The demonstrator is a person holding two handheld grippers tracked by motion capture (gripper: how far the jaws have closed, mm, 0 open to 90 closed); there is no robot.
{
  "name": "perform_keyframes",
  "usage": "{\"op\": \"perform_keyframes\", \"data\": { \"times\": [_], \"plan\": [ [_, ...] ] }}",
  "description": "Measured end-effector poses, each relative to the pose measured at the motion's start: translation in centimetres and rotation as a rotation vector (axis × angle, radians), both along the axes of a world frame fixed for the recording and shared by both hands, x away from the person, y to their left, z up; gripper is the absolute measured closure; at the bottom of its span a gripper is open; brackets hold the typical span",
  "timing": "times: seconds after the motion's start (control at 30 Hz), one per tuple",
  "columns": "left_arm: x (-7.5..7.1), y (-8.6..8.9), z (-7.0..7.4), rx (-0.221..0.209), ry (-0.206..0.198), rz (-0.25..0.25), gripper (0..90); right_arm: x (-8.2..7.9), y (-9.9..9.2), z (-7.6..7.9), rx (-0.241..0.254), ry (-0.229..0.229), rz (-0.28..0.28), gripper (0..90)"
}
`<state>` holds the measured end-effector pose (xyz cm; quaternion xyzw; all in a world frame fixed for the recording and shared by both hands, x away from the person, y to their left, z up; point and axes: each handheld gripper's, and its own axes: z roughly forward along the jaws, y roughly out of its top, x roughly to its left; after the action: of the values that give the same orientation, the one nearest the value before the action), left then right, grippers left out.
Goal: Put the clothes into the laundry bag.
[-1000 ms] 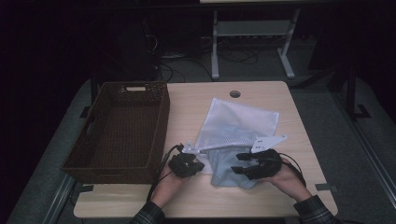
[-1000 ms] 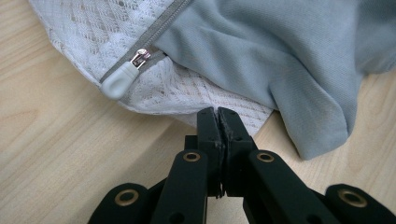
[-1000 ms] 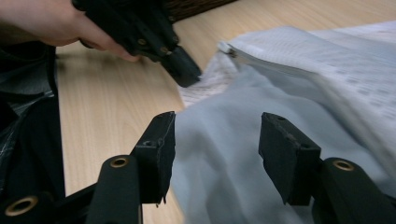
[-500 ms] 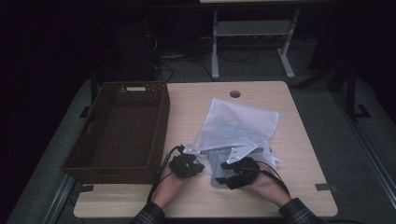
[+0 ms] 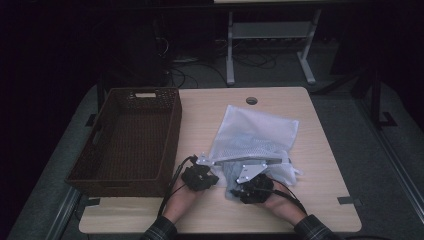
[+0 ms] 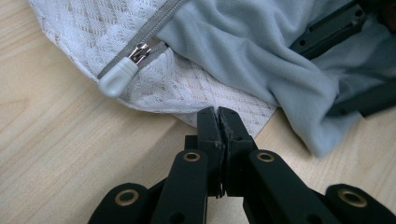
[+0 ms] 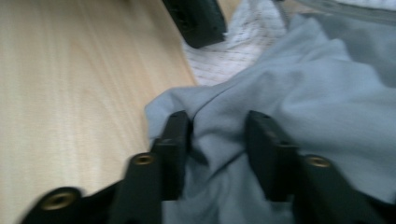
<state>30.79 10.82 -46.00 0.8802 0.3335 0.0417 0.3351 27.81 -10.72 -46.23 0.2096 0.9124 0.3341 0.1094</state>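
Your left gripper [image 6: 218, 116] has its jaws pressed together, pinching the corner of the white mesh bag [image 6: 196, 88] just below its zipper pull [image 6: 117, 78]. Your right gripper [image 7: 217, 133] has just been closing its jaws, with a fold of the pale blue cloth [image 7: 299, 93] between them. Bag and cloth lie on the wooden table [image 5: 320, 165], the bag's opening toward you, right of the brown basket [image 5: 131, 137]
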Motion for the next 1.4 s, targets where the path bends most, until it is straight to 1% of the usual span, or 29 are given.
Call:
{"op": "perform_keyframes", "data": {
  "times": [0.03, 0.1, 0.17, 0.23, 0.33, 0.4, 0.57, 0.63, 0.67, 0.7, 0.73, 0.83, 0.93, 1.1, 1.23, 1.4],
  "plan": [
    [0.0, 0.0, 0.0, 0.001, -0.001, 0.002, 88.5, -0.1, 0.0, 0.0, -0.007, -0.017, -0.010, 67.6],
    [0.0, -0.1, 0.0, 0.003, -0.001, 0.003, 88.5, -0.1, -0.1, 0.0, -0.007, -0.031, -0.024, 74.8],
    [-0.1, -0.2, 0.0, 0.006, -0.002, 0.003, 88.5, 0.0, -0.3, 0.0, 0.002, -0.027, -0.026, 78.0],
    [-0.1, -0.2, 0.0, 0.007, -0.002, 0.003, 88.6, 0.3, -0.5, 0.0, 0.017, -0.009, -0.028, 79.8],
    [-0.1, -0.2, 0.0, 0.003, -0.002, -0.003, 88.6, 0.6, -0.8, 0.2, 0.044, 0.021, -0.039, 80.3],
    [-0.1, -0.1, 0.0, 0.004, -0.001, -0.010, 88.6, 0.9, -1.1, 0.4, 0.063, 0.027, -0.051, 80.3],
    [-0.2, -0.2, 0.0, 0.000, 0.003, -0.022, 88.6, 1.7, -1.6, 1.0, 0.076, 0.027, -0.081, 80.3],
    [-0.2, -0.3, 0.0, 0.001, 0.005, -0.029, 88.6, 2.1, -1.7, 1.1, 0.092, 0.028, -0.094, 80.3],
    [-0.3, -0.3, 0.1, -0.003, 0.006, -0.027, 88.6, 2.3, -1.7, 1.1, 0.092, 0.029, -0.099, 80.3],
    [-0.3, -0.4, 0.1, 0.005, 0.005, -0.032, 88.6, 2.5, -1.7, 1.2, 0.086, 0.023, -0.101, 80.2],
    [-0.3, -0.4, 0.1, 0.007, 0.005, -0.035, 88.6, 2.7, -1.7, 1.2, 0.093, 0.026, -0.110, 80.3],
    [-0.4, -0.6, 0.1, -0.003, 0.006, -0.042, 88.6, 3.1, -1.8, 1.3, 0.094, 0.025, -0.124, 80.2],
    [-0.5, -0.9, 0.2, 0.000, 0.003, -0.052, 88.6, 3.5, -1.9, 1.3, 0.099, 0.028, -0.123, 80.2],
    [-0.7, -1.1, 0.2, -0.019, 0.006, -0.067, 88.6, 4.3, -2.0, 1.2, 0.114, 0.034, -0.142, 80.2],
    [-0.7, -1.3, 0.2, -0.025, 0.009, -0.072, 88.6, 4.6, -1.9, 1.1, 0.113, 0.040, -0.158, 80.2],
    [-0.8, -1.4, 0.3, -0.034, 0.011, -0.081, 88.6, 5.3, -1.7, 1.4, 0.119, 0.025, -0.173, 80.2]
  ]
}}
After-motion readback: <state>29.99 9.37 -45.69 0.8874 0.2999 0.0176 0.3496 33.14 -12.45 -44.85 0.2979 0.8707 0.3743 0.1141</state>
